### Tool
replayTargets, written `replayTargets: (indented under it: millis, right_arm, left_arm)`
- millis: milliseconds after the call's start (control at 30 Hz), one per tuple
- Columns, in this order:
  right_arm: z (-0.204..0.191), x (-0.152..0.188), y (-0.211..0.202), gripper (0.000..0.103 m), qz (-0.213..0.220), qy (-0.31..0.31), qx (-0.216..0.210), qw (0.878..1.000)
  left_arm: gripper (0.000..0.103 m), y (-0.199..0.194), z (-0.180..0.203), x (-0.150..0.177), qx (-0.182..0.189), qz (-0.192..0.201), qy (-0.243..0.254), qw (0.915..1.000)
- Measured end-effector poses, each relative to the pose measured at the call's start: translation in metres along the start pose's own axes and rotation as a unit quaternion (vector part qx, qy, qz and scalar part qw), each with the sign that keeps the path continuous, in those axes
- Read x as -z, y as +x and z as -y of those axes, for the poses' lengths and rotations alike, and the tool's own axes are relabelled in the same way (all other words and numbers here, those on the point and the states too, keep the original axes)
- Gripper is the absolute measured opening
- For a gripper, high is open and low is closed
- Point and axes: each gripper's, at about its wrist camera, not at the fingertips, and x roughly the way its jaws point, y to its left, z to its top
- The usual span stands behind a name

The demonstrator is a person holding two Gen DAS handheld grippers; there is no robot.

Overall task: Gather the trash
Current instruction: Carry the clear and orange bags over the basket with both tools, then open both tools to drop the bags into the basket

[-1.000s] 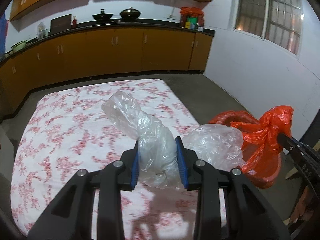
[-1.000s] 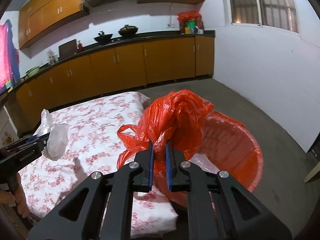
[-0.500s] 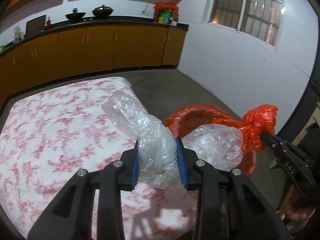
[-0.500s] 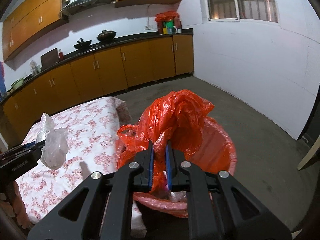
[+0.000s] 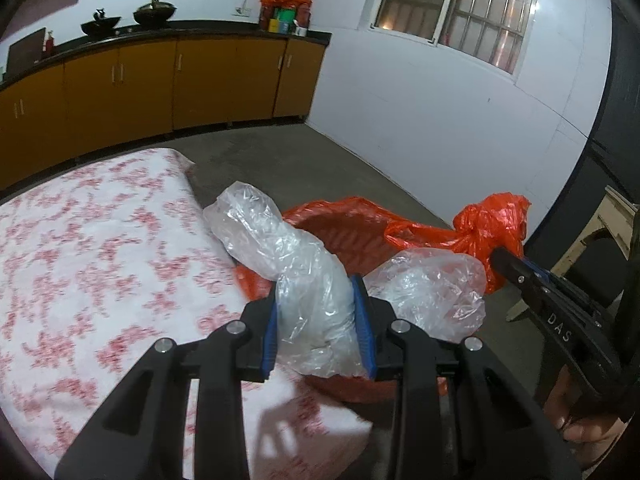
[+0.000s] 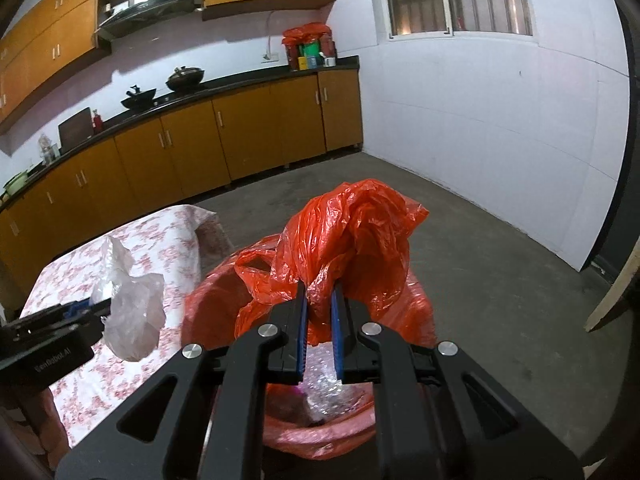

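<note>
A crumpled clear plastic bag [image 5: 308,280] is clamped between the blue pads of the left gripper [image 5: 318,328], whose jaws are parted only as far as the bundle's bulk; part of the bag rises ahead of the fingertips and part billows out to the gripper's right. Directly ahead of and below that gripper, a red-lined bin [image 5: 344,236] is seen, just beside the corner of a flower-patterned table [image 5: 100,264] that lies to the gripper's left. A gathered fold of the red bin liner [image 6: 356,240] is pinched between the pads of the right gripper [image 6: 319,320], its jaws almost together, and the fold is held up above the bin's rim. Below the right gripper, inside the bin, some clear crinkled plastic [image 6: 328,392] is visible. The clear bag is seen to the left of the right gripper, over the table's edge.
</note>
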Motion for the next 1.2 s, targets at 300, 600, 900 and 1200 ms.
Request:
replayTargets:
  millis: [300,600,900,1200]
  right_arm:
    - [0.012,-0.006,0.012,0.011,0.001,0.006,0.005,1.000]
    - [0.021,-0.007,0.016,0.036,-0.003,0.012,-0.014,1.000]
    - [0.027,-0.003,-0.014,0.067,0.009,0.023,-0.004,1.000]
    - [-0.003,0.022,-0.084,0.099,0.078,-0.012,0.002,0.997]
  left_arm:
    - [0.033,0.040,0.013,-0.006,0.026,-0.021,0.002,0.9994]
    - [0.051,0.055,0.010,-0.001,0.017,-0.037,0.000,0.9992]
    - [0.071,0.006,-0.019,0.015,-0.046,0.007,0.002,0.9989]
    - [0.096,-0.103,-0.034,0.043,-0.141,0.089,0.015,0.9859]
